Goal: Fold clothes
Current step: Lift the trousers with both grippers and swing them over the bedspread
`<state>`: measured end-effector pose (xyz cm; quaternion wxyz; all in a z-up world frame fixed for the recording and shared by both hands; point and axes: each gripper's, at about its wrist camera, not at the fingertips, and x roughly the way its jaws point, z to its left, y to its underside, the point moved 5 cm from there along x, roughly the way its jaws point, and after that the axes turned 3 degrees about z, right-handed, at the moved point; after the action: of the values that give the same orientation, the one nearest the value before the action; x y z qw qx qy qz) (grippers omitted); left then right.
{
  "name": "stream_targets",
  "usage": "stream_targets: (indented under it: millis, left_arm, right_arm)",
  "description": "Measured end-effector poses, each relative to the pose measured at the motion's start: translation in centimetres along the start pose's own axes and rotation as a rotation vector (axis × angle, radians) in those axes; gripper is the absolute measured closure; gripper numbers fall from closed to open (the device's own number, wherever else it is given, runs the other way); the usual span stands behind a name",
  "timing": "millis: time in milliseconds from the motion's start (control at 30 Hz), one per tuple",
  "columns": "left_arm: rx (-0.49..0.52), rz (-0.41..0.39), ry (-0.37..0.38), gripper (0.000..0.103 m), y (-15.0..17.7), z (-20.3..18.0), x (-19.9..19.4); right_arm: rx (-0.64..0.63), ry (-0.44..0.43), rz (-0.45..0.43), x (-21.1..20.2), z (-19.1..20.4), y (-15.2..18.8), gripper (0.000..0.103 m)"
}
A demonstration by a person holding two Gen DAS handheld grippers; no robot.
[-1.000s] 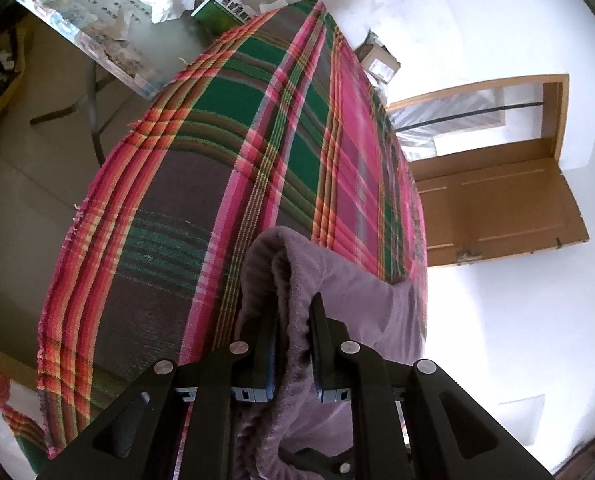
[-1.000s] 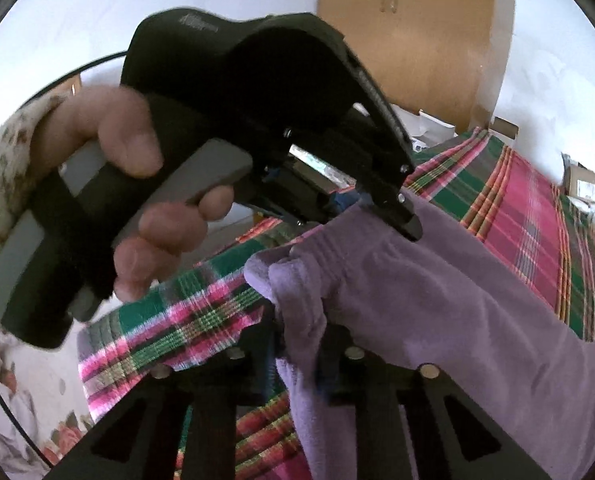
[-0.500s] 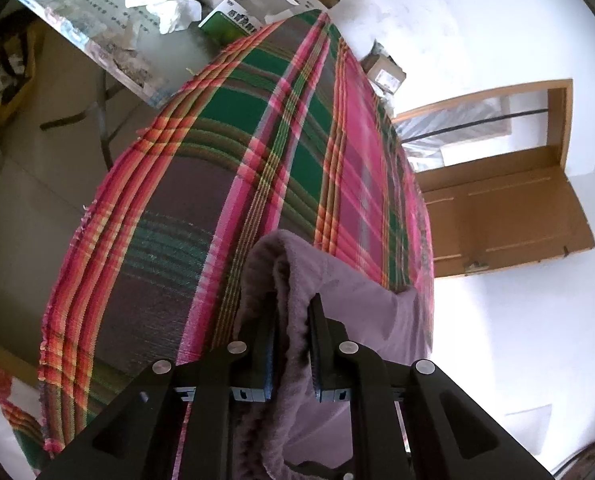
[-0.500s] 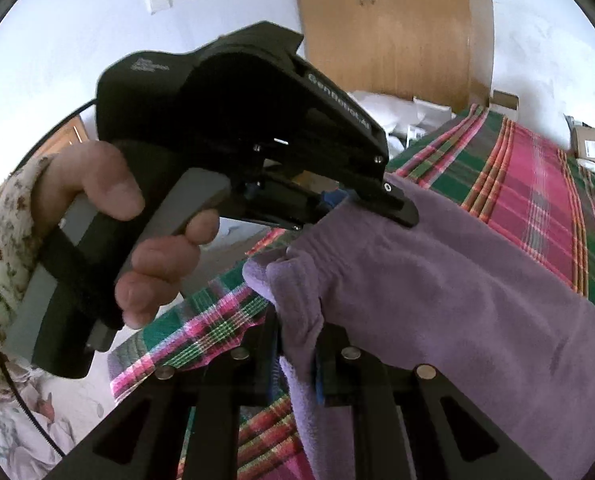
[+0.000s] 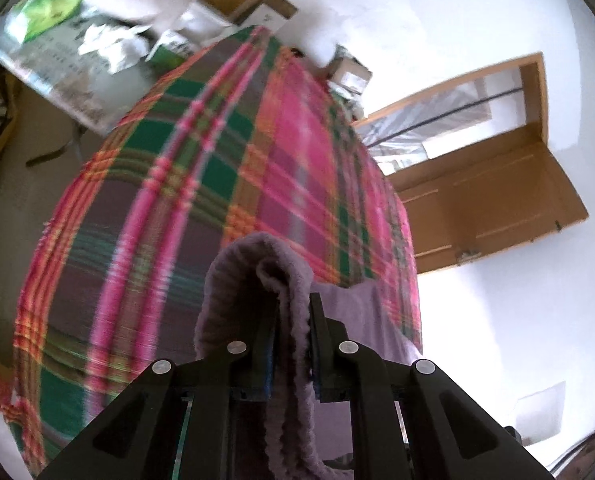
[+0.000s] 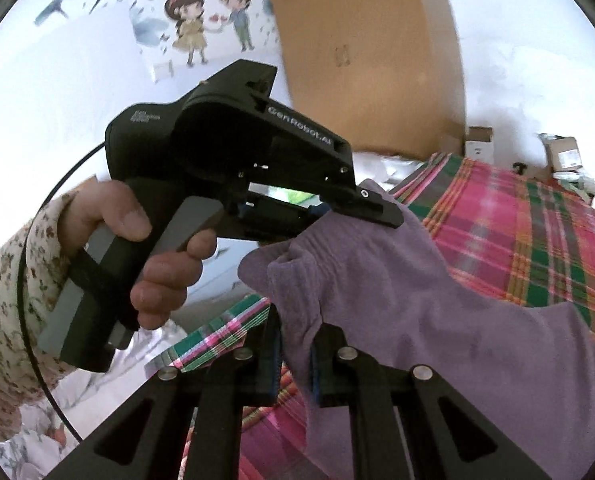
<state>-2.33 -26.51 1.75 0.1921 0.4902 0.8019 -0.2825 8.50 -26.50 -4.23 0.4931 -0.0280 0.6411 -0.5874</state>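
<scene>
A purple fleece garment (image 6: pixel 437 320) hangs lifted above a plaid-covered bed (image 6: pixel 529 224). My right gripper (image 6: pixel 297 344) is shut on one bunched edge of it at the bottom of the right wrist view. My left gripper (image 5: pixel 293 328) is shut on another ribbed edge of the same garment (image 5: pixel 257 280). In the right wrist view the left gripper (image 6: pixel 377 208) shows from the side, held by a hand (image 6: pixel 165 276) in a floral sleeve, its tip pinching the cloth a short way above the right gripper. The rest of the garment drapes to the right.
The plaid cover (image 5: pixel 177 200) spans the whole bed. A cluttered table (image 5: pixel 77 48) with papers and boxes stands past the bed's far end. A wooden door (image 5: pixel 485 200) is to the right, a wardrobe (image 6: pixel 361 52) behind. Cardboard boxes (image 6: pixel 565 152) lie by the wall.
Both grippers have risen with the garment, lifting its held edges higher off the bed. The two views have tilted upward, and the left gripper sits a little farther from the right one.
</scene>
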Motion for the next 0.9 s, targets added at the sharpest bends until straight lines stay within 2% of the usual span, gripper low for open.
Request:
stream_targets:
  millis: [333,433,900]
  left_arm:
    - [0.123,0.012,0.026,0.089,0.7,-8.4,2.1]
    - [0.156,0.024,0.033,0.089,1.1,-10.5,2.8]
    - [0.236,0.095,0.06,0.089,3.3,-17.1,7.3]
  right_arm:
    - [0.075,0.06,-0.108,-7.5,-2.5,0.7,0.092]
    - [0.103,0.072,-0.127,-8.5,-4.4,0.3,0.092]
    - [0.243,0.167,-0.193,-15.4,-9.3,2.8,0.093]
